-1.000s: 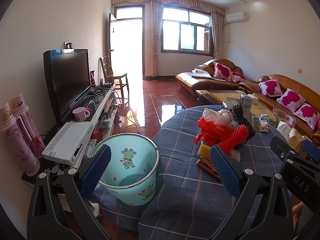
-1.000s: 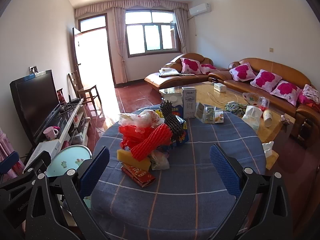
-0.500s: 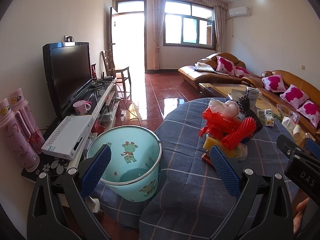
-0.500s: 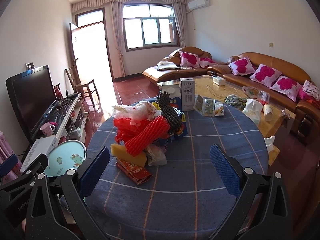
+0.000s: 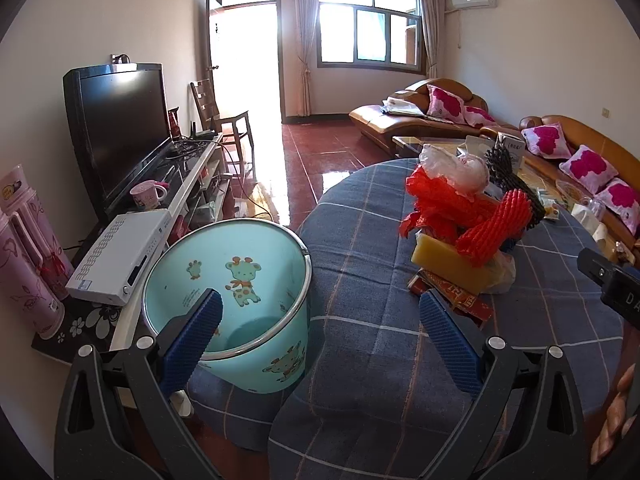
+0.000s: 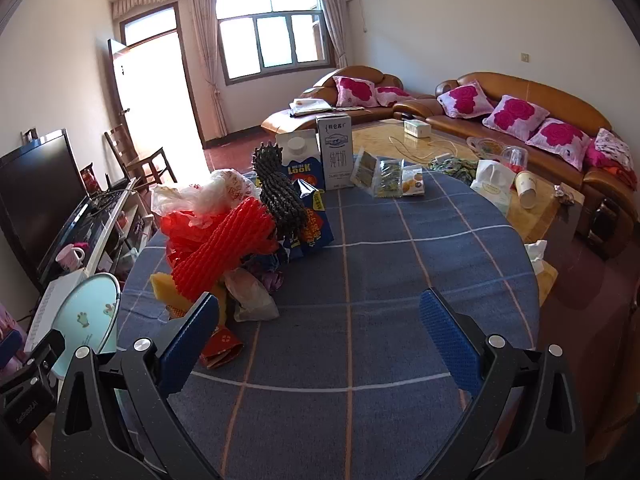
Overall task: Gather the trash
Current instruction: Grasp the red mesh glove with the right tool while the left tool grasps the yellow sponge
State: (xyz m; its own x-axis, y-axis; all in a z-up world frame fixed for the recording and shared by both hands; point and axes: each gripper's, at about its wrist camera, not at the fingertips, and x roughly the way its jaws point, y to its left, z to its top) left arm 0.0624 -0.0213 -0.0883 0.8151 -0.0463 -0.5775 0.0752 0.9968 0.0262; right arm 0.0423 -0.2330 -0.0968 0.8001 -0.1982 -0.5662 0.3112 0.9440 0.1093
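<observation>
- Hovering over the round table's blue plaid cloth [image 6: 400, 248], the right gripper [image 6: 318, 334] has its jaws spread wide and empty; the trash pile [image 6: 224, 240] sits just ahead to its left
- Left gripper [image 5: 318, 334] likewise spread, holding nothing; one finger is over the teal bin [image 5: 228, 300] at the table's edge
- Two cartons [image 6: 316, 160] stand behind the pile

Bucket [image 6: 86, 316] half-hidden (table's [image 6: 400, 300] edge); base unseen.

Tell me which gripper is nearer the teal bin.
Left. The left gripper hangs right at the teal bin, one finger over its rim; the right gripper hangs over the table, the bin off to its left.
</observation>
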